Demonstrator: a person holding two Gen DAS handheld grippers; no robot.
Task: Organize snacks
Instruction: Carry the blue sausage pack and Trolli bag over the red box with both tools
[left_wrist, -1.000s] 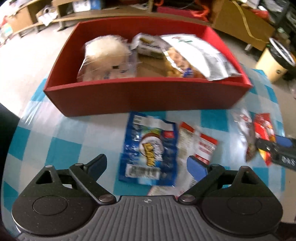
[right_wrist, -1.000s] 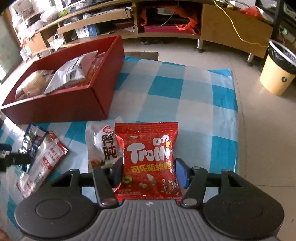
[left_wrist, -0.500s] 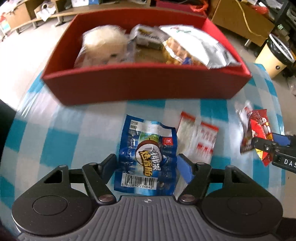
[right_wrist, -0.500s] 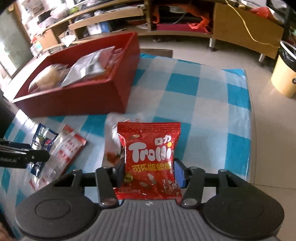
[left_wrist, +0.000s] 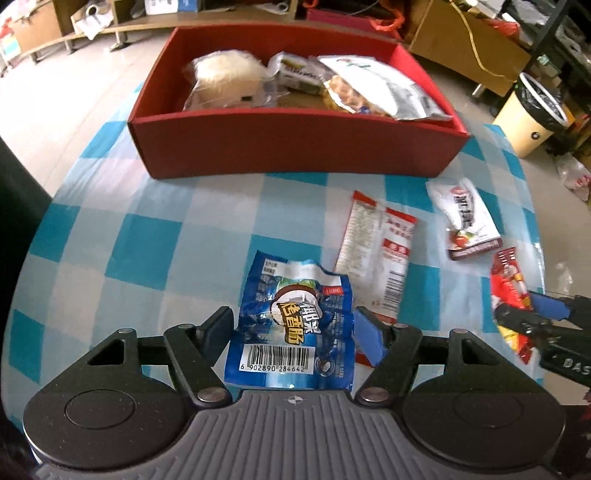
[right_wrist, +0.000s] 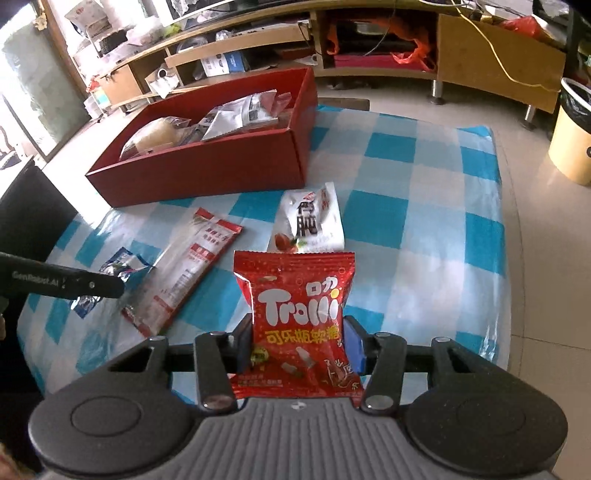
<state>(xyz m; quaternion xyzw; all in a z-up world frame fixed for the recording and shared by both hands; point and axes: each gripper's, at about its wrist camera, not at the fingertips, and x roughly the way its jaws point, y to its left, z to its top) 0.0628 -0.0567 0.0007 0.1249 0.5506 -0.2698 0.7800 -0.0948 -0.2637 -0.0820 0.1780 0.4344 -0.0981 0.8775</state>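
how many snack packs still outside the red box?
4: blue pack in the left hand-held gripper, red Trolli bag in the right, red-and-white pack and white pouch on the table.

Both views are evenly lit by soft daylight. In the right wrist view a window (right_wrist: 26, 96) at the upper left is blown out to white. Glare is spread across the glossy checked tablecloth (left_wrist: 147, 236). Straight lines are bent at the edges, and the corners are darkened.
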